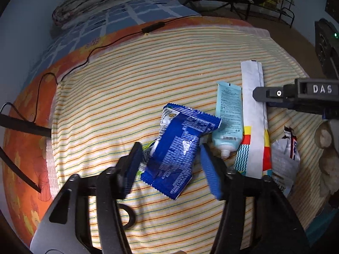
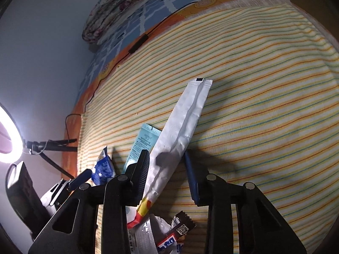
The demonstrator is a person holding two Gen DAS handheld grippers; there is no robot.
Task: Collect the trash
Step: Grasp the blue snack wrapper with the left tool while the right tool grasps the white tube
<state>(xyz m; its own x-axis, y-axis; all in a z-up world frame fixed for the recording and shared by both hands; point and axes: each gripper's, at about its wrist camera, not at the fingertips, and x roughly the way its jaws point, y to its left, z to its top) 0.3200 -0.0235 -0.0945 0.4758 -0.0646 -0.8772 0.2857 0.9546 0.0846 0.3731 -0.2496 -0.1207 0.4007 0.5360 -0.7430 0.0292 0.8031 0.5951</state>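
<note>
Nothing looks collected yet: your left gripper (image 1: pixel 171 165) straddles the blue wrapper (image 1: pixel 178 154) with fingers spread, your right gripper (image 2: pixel 169 177) straddles the long white packet (image 2: pixel 180 127), unclamped.

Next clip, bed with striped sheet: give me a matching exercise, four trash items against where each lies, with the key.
Items:
1. dark blue foil snack wrapper
2. pale blue plastic tube
3. long white paper packet
4. brown-and-white torn wrapper

Places:
A. between the right gripper fingers
B. nearest the right camera, below the packet
C. between the left gripper fingers
D. between wrapper and packet

Pairs: 1-C, 2-D, 3-A, 4-B
</note>
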